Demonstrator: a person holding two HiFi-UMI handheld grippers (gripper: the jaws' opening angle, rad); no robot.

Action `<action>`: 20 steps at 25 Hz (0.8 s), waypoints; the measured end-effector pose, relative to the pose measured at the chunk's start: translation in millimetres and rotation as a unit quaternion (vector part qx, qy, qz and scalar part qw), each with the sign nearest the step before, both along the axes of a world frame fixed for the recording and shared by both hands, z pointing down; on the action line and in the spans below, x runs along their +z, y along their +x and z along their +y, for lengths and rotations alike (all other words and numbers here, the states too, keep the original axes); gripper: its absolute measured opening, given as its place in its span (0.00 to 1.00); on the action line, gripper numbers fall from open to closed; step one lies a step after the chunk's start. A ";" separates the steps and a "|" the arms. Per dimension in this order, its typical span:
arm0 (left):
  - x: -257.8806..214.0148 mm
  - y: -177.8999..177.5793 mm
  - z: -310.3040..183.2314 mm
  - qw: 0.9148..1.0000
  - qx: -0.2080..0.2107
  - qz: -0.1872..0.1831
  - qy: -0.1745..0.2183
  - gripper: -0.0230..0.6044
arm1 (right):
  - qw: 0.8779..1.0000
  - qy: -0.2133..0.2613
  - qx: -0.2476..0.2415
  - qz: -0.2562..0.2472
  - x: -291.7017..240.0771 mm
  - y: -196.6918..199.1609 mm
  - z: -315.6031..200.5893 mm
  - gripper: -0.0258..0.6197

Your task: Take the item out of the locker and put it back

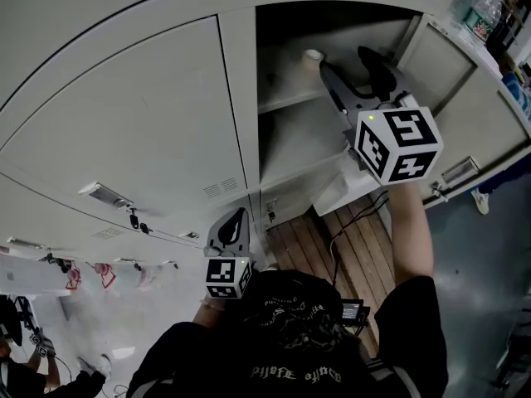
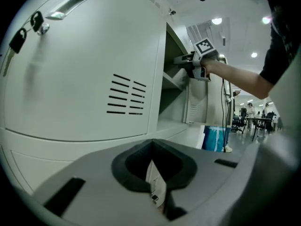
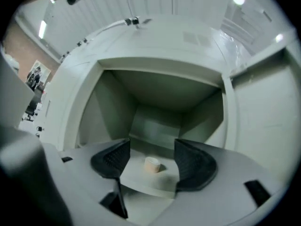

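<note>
A small pale cylinder [image 1: 313, 55] stands on the upper shelf [image 1: 286, 98] of the open locker compartment. My right gripper [image 1: 354, 73] reaches level into that opening, with its jaws open. In the right gripper view the cylinder [image 3: 152, 164] sits on the shelf [image 3: 141, 180] a little beyond the right gripper [image 3: 151, 150], untouched between the lines of the two dark pads [image 3: 194, 164]. My left gripper [image 1: 233, 225] hangs low in front of the closed lockers and holds nothing. In its own view the left gripper [image 2: 153, 149] has its jaws together around a dark hollow.
The compartment's door [image 1: 465, 110] stands swung open to the right. Closed locker doors with vent slots [image 2: 125, 95] and a key [image 2: 19, 36] fill the left. Bottles [image 1: 485, 7] stand on top of the lockers. A wooden board [image 1: 332, 247] and a cable lie below, and a blue bin [image 2: 216, 138] stands further off.
</note>
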State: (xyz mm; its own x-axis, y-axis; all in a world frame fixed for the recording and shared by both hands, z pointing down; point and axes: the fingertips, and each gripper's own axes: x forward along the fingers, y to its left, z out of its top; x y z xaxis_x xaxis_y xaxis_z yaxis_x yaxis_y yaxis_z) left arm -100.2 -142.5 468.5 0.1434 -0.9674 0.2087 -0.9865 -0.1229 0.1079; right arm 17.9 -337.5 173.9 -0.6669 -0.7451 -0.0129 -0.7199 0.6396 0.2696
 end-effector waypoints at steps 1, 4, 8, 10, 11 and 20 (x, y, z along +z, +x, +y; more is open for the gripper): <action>-4.8 1.2 -0.7 1.000 0.000 0.000 0.007 0.05 | 1.000 0.011 -0.003 0.005 -0.5 1.4 6.4 0.48; -18.6 4.9 -3.1 1.000 0.000 0.000 0.029 0.05 | 0.999 0.034 -0.005 0.007 -2.8 8.0 21.7 0.48; -33.9 10.4 -3.4 0.998 0.000 -0.005 0.055 0.05 | 0.998 0.046 -0.011 -0.027 -5.2 22.2 39.7 0.48; -41.5 12.4 -1.4 0.997 -0.002 -0.010 0.071 0.05 | 0.998 0.057 -0.011 -0.036 -2.3 29.8 48.6 0.48; -44.9 13.2 -0.6 0.997 -0.003 -0.014 0.079 0.05 | 0.997 0.064 -0.011 -0.035 0.4 32.9 52.5 0.48; -65.7 14.8 2.7 0.993 -0.019 -0.023 0.116 0.05 | 0.998 0.065 -0.013 -0.024 39.6 45.0 85.0 0.48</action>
